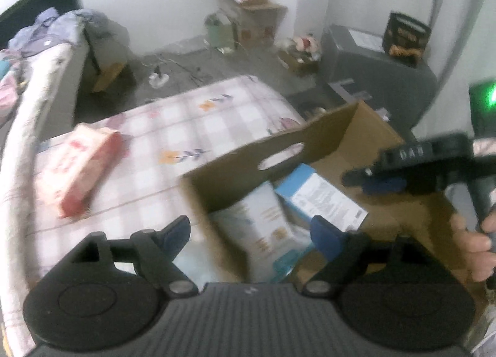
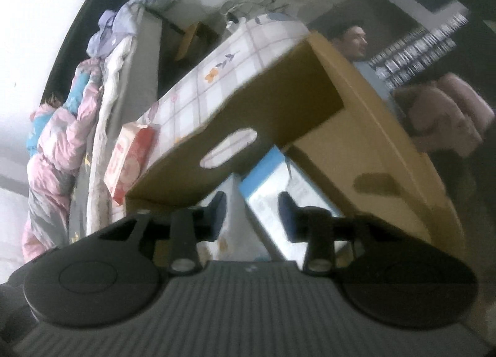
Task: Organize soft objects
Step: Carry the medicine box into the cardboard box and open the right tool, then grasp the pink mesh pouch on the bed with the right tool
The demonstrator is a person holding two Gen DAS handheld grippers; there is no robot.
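An open cardboard box with a handle slot stands on the checked bedsheet. Inside it lie a white soft pack and a blue-and-white pack. A red-and-pink tissue pack lies on the sheet to the left of the box. My left gripper hovers open over the box's near left corner with nothing in it. My right gripper is open just above the white pack and the blue-and-white pack, its pads touching neither. The left wrist view shows it over the box, held by a hand.
Crumpled quilts pile up along the bed's far side. Cardboard boxes, cables and clutter sit on the floor by the wall, next to a grey machine. Folded pink cloth lies to the right of the box. A person is beyond it.
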